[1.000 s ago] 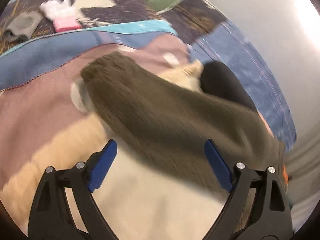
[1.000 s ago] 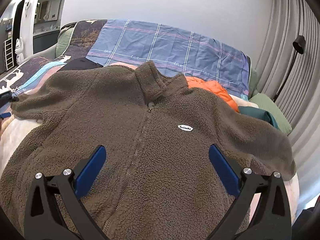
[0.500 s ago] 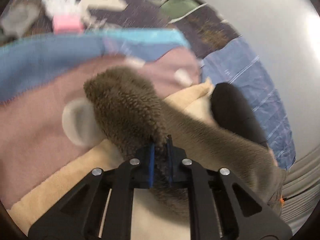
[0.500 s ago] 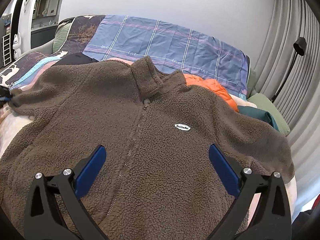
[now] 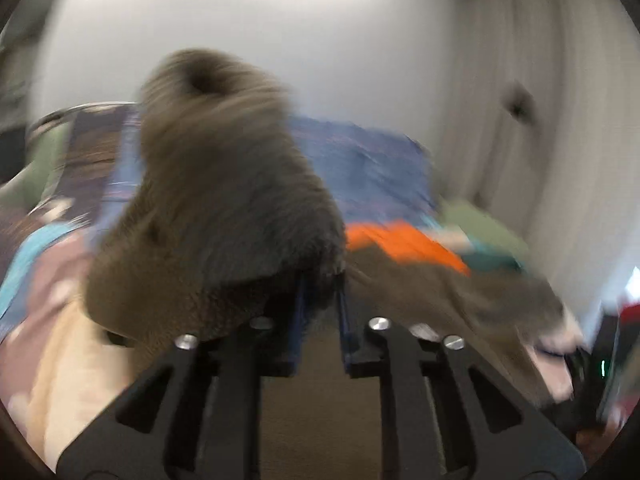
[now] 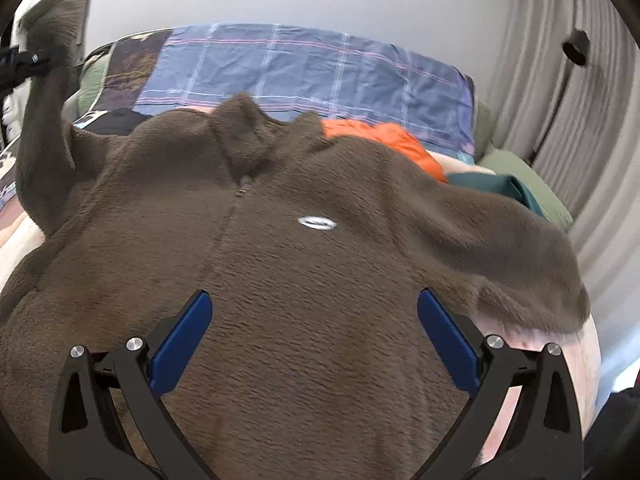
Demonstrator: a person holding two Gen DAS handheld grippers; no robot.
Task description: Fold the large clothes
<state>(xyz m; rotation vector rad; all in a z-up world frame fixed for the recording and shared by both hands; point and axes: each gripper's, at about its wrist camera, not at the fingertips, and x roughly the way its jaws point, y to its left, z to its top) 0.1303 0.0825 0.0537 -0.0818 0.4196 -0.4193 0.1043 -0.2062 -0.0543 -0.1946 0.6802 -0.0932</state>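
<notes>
Grey wall and pleated curtain [image 6: 576, 120] back a bed draped in a blue plaid sheet [image 6: 304, 68]. Spread across it, zipper up, lies the brown fleece jacket [image 6: 304, 280], a small white oval chest label [image 6: 317, 223] too blurred to read. Left gripper [image 5: 320, 300], jaws pinched narrow, clamps the sleeve cuff [image 5: 224, 184] and holds it aloft at ten o'clock. Right gripper [image 6: 314, 332] hovers over the hem, jaws wide, gripping nothing. Orange garment [image 6: 384, 144] peeks out at one o'clock behind the collar.
</notes>
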